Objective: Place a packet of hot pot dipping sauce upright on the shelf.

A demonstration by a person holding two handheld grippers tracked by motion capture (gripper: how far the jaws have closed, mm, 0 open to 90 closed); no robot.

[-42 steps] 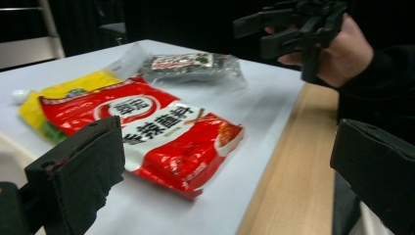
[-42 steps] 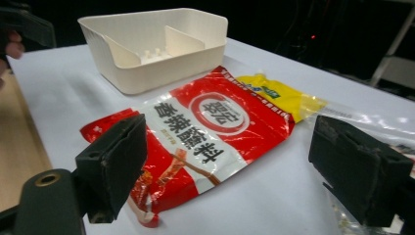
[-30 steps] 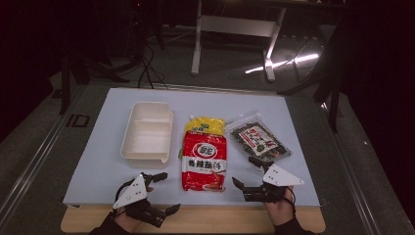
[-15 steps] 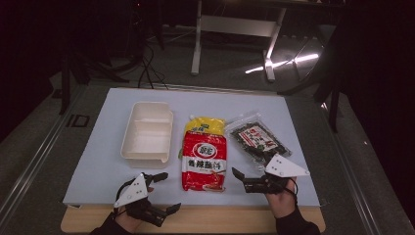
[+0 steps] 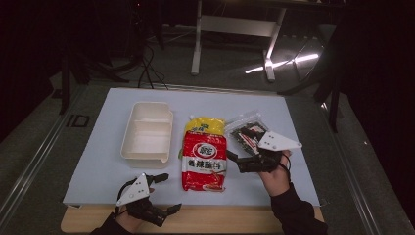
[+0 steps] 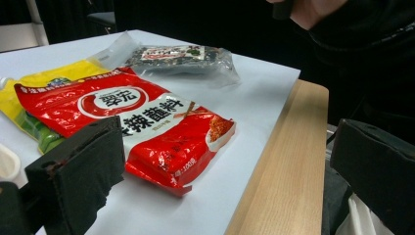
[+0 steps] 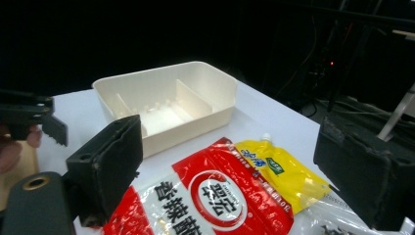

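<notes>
Red snack pouch (image 5: 204, 159) lies flat at the middle of the counter (image 5: 93, 161) in the high view, overlapping a yellow pouch (image 5: 205, 125) at its 12 o'clock, with the white tray (image 5: 147, 132) at 9 o'clock and a dark seaweed packet (image 5: 244, 132) at 2 o'clock. The right tongs (image 5: 235, 161) hover just beside the red pouch's 3 o'clock edge, jaws spread and empty; the left tongs (image 5: 169, 193) wait at 7 o'clock near the counter's wooden lip, also spread.

From the left gripper view, the red snack pouch (image 6: 127, 127) sits ahead between gaping jaws, its near corner puffed slightly off the surface.

From the right gripper view, the red snack pouch (image 7: 215, 196) is below and between wide jaws, the white tray (image 7: 166, 103) beyond it at 11 o'clock.

A good grasp likely means dropping lower, sliding 1 jaw under the raised edge, and pinching the sealed border instead of the slick belly.
</notes>
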